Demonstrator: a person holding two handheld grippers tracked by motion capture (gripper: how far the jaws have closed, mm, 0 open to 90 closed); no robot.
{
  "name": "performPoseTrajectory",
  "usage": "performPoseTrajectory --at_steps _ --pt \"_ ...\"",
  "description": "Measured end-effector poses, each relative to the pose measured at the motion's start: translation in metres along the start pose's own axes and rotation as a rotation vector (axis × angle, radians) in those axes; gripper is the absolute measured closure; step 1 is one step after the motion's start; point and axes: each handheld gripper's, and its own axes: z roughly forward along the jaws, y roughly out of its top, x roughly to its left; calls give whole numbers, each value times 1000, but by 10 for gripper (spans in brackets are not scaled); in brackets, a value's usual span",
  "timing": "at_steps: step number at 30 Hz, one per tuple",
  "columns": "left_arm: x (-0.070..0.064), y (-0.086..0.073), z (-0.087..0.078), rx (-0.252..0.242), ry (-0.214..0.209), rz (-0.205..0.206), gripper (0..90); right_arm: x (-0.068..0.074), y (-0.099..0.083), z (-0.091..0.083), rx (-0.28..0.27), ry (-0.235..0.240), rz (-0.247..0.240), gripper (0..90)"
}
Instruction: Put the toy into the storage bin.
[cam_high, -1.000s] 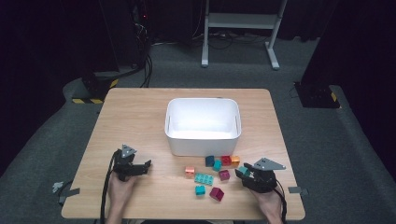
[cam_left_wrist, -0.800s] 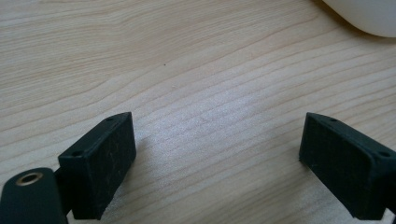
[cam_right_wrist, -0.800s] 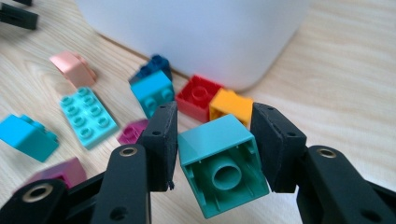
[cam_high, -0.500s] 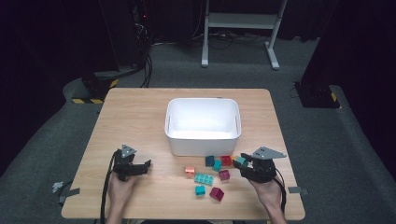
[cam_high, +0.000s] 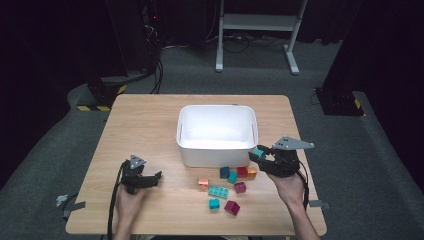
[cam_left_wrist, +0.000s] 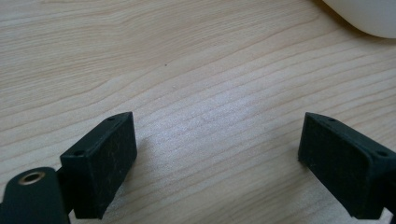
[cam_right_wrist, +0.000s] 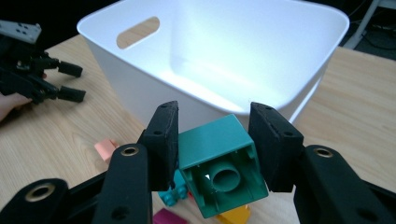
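While pinched by the right tool (cam_right_wrist: 214, 140), teal brick (cam_right_wrist: 219, 163): light, rigid, slick plastic; best squeezed across flat side walls. Left tool (cam_left_wrist: 219, 158) spread over bare tabletop (cam_left_wrist: 187, 70).

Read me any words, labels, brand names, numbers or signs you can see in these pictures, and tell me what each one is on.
There is no readable text.
The white bin, the green block in the right gripper, the loose blocks, the left gripper and the table carry no print.
The yellow and black stripes on the floor are a warning pattern, not words.
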Motion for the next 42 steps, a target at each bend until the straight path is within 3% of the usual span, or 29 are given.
performPoseTrajectory --at_steps 14,21,38,42 --pt "0 0 0 -1 0 -3 120 -6 36 13 -3 6 -13 549" --pt "0 0 -1 -3 3 -9 132 -11 52 37 21 11 0 549" --pt "0 0 -1 -5 7 -7 138 -19 57 74 87 9 25 539" --pt "0 0 -1 -5 7 -8 138 -19 56 78 96 2 17 460"
